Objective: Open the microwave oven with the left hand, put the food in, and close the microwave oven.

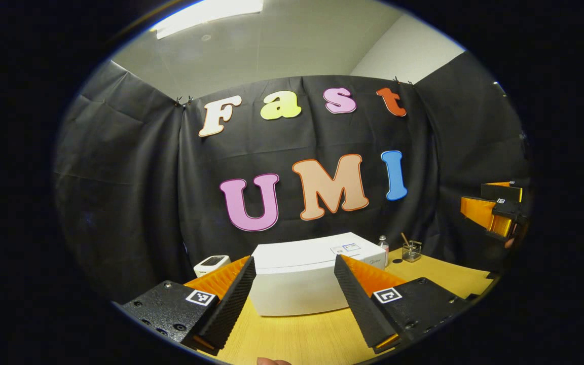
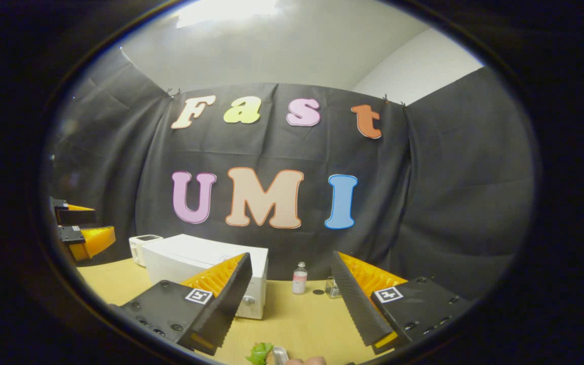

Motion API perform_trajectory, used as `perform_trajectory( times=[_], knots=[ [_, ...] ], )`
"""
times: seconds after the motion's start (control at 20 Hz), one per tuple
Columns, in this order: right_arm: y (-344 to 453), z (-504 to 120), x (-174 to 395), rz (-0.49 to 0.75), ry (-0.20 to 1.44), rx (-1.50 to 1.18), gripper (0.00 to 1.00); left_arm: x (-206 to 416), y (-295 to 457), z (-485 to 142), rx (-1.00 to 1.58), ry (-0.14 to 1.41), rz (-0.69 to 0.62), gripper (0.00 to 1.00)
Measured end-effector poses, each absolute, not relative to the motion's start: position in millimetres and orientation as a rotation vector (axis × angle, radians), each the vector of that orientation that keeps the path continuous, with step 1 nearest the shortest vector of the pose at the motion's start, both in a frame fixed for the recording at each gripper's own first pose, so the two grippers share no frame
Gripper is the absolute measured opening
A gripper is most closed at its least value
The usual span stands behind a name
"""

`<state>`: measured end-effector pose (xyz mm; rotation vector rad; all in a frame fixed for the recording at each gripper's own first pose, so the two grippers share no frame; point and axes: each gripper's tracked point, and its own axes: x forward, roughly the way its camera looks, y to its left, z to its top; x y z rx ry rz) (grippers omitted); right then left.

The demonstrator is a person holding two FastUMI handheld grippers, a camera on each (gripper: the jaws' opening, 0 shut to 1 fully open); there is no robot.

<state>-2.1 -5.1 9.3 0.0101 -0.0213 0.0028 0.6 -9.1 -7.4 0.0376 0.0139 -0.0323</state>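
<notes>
The left gripper (image 1: 294,299) hung wide open and empty above the wooden table (image 1: 297,339), the closed white microwave oven (image 1: 312,276) at twelve o'clock beyond its fingers. The right gripper (image 2: 292,304) also gaped, gripping nothing; green leafy food (image 2: 260,353) lay at six o'clock, a small bottle (image 2: 299,278) just right of the microwave.

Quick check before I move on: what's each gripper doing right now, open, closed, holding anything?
Left gripper: open, holding nothing, pointed at the closed microwave oven.
Right gripper: open, holding nothing, above the wooden table.
</notes>
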Motion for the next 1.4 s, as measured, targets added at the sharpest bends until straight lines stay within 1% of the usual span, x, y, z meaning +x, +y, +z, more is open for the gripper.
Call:
perform_trajectory(
  times=[0.3, 0.6, 0.75, 0.9, 0.95, 1.05, 1.2, 1.4],
  knots=[
    [-11, 7, -8, 0.002, -0.017, 0.002, 0.96, 18, -18, -30, 0.065, 0.022, -0.060, 0.97],
    [-21, 1, -20, 0.023, 0.001, -0.012, 0.96, 49, -65, -93, 0.065, 0.067, -0.140, 0.98],
    [-33, 5, -31, -0.005, -0.009, -0.011, 0.96, 66, -94, -135, 0.067, 0.106, -0.179, 0.98],
    [-41, 10, -42, -0.015, -0.013, -0.004, 0.96, 84, -128, -165, 0.064, 0.111, -0.232, 0.98],
    [-46, 13, -42, -0.020, -0.019, -0.014, 0.96, 93, -135, -181, 0.076, 0.141, -0.239, 0.98],
    [-55, 13, -46, -0.032, -0.011, -0.020, 0.96, 107, -147, -205, 0.055, 0.201, -0.247, 0.98],
    [-75, 7, -52, -0.090, 0.014, -0.009, 0.96, 128, -160, -230, 0.074, 0.276, -0.244, 0.98],
    [-92, 0, -62, -0.133, 0.052, -0.034, 0.96, 153, -172, -248, 0.084, 0.300, -0.239, 0.98]
  ],
)
